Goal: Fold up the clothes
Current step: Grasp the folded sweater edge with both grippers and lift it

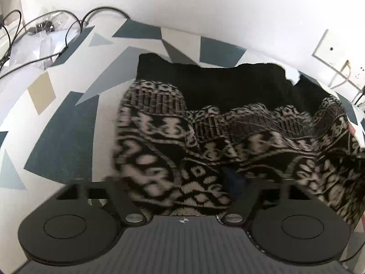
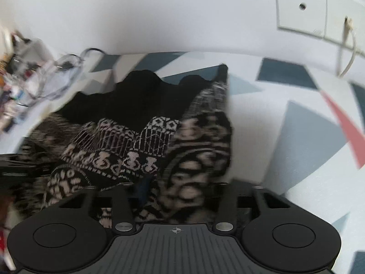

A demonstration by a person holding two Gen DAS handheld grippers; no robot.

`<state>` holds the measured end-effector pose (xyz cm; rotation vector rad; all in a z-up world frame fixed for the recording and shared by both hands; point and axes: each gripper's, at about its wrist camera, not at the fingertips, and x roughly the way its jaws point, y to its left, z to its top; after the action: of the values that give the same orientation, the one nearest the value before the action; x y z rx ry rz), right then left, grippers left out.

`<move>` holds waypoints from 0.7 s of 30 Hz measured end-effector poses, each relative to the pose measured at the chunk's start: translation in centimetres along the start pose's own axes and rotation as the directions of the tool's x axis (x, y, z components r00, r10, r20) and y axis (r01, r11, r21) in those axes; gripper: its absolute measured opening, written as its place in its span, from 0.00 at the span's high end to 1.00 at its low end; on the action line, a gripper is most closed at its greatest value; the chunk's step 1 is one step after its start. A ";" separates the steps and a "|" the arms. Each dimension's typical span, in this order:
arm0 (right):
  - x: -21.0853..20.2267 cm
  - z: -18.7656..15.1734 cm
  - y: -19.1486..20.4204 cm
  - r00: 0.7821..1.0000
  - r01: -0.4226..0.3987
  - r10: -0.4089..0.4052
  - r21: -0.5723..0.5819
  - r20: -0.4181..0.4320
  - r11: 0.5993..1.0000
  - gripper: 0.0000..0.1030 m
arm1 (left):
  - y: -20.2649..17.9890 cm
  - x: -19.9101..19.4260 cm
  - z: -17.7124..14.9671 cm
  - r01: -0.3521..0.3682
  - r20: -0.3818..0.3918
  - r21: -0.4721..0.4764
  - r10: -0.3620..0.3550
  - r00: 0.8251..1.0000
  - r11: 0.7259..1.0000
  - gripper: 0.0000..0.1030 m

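Left tongs (image 1: pixel 182 182) and right tongs (image 2: pixel 175 182), each carried by a person, sit buried in the near hem of a black-and-cream patterned knit (image 1: pixel 205 137) spread over a counter (image 1: pixel 61 137) w/ a geometric blue, grey and white cover. Fabric bunches up between both pairs of arms and hides the fingertips, so whether either pair is actually pinching the cloth can't be told; the arms stand partway in, neither wide nor fully together. The two-point hold at one edge looks set up to carry that hem away from the camera, over the plain black half (image 1: pixel 228 84) (judgement only: a first fold, not yet made). In the right-wrist view the knit (image 2: pixel 141 141) rises in a loose ridge, its right edge standing clear of the counter (image 2: pixel 273 150), which suggests slack gathered toward the tongs. Beyond the garment, cables (image 1: pixel 45 34) and clutter lie at the counter's far left corner, next to a white wall (image 1: pixel 205 6); a wall plate (image 2: pixel 301 6) w/ a dangling cord is on the right.
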<state>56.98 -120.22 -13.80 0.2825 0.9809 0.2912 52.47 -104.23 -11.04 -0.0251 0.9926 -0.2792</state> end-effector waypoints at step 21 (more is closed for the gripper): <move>-10.0 0.7 15.1 0.948 -0.121 0.184 -0.240 0.259 0.963 0.76 | 12.1 -21.0 -8.4 -0.031 0.297 -0.266 0.112 0.948 0.964 0.74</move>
<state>50.66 -110.03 -0.26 0.1891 0.6409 0.4865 37.35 -86.56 -0.17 -0.2629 0.7086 -0.0724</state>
